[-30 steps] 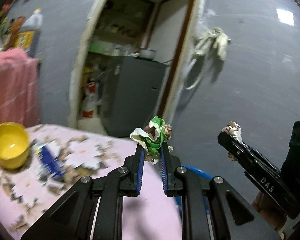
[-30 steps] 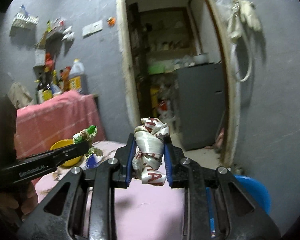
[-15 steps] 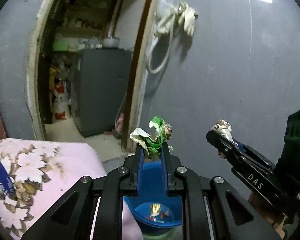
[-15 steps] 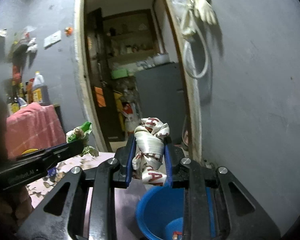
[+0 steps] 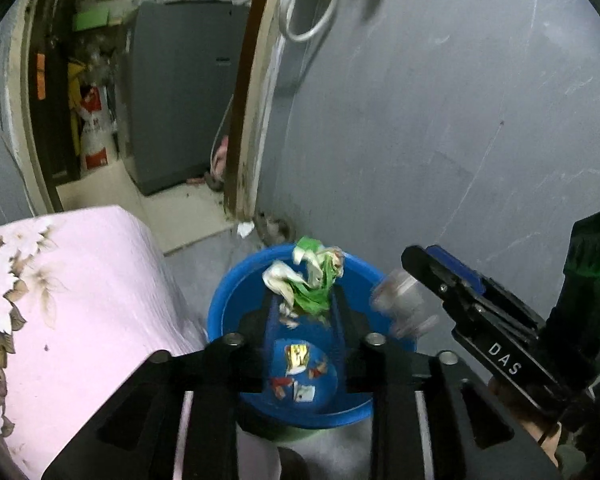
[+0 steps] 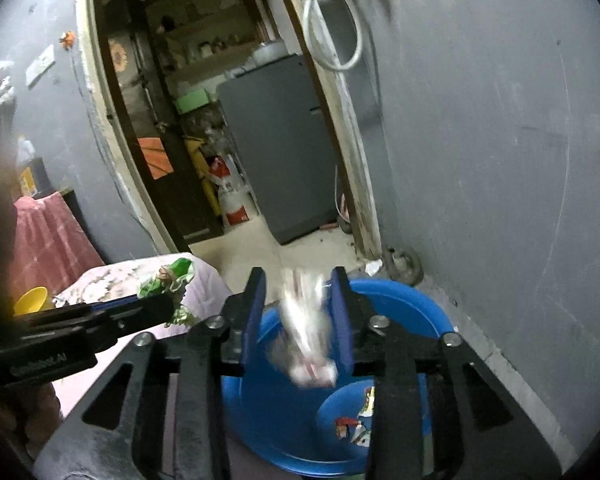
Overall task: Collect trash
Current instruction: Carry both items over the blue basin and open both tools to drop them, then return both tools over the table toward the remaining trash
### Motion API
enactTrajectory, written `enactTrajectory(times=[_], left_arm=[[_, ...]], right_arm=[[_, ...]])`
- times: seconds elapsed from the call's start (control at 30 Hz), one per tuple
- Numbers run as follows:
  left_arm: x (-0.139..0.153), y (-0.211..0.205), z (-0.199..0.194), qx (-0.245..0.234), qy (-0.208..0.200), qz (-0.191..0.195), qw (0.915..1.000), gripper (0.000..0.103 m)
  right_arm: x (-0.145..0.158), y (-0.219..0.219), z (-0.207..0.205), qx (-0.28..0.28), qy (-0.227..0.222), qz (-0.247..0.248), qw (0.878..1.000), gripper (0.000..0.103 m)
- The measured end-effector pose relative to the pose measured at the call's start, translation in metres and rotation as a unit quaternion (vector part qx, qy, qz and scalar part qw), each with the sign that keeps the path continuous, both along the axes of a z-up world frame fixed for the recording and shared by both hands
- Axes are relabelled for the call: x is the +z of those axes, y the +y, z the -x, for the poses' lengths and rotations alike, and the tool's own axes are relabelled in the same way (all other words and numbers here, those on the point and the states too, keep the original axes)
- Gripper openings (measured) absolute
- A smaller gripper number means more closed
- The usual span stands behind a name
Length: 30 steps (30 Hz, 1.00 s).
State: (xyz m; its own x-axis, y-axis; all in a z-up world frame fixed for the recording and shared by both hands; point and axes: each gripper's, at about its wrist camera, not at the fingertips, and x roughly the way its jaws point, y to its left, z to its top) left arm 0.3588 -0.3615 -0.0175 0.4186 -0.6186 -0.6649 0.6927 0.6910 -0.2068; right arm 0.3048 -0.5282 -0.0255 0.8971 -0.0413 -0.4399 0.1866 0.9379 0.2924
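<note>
While left gripper [image 5: 305, 304] pinches one green wrapper [image 5: 310, 280], right gripper [image 6: 299, 312] spread, one white wad [image 6: 306, 332] blurred, one blue bucket [image 6: 404, 300].

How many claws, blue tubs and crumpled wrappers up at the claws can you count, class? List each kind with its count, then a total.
Claws: 2 (left claw, right claw)
Blue tub: 1
Crumpled wrappers: 2 (green-and-white wrapper at the left claw, blurred white-and-red wrapper between the right claw's jaws)
Total: 5
</note>
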Motion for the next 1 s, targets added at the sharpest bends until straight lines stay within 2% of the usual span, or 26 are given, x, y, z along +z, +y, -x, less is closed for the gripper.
enactTrajectory(times=[0.2,0.4,0.57,0.7,0.83,1.0], left_arm=[[-0.019,0.0,-0.004,0.008,0.018,-0.017,0.9997,0.033],[-0.013,0.016,0.001,0.023,0.008,-0.008,0.9997,0.038],[0.006,0.038,0.012,0.05,-0.017,0.013,0.9985,0.052],[0.025,0.066,0.017,0.082,-0.041,0.037,0.9951,0.059],[0.044,0.1,0.023,0.121,-0.067,0.057,0.9888,0.079],[0.065,0.143,0.033,0.164,-0.104,0.07,0.9784,0.081]], right_arm=[[-0.007,-0.006,-0.002,-0.006,0.003,-0.011,1.0,0.065],[-0.001,-0.002,0.002,-0.009,-0.006,-0.009,1.0,0.072],[0.011,0.005,0.011,-0.009,-0.018,-0.001,1.0,0.079],[0.029,0.02,0.02,-0.004,-0.039,0.011,0.999,0.091],[0.047,0.037,0.028,0.003,-0.06,0.023,0.998,0.1],[0.065,0.065,0.036,0.016,-0.087,0.036,0.995,0.103]])
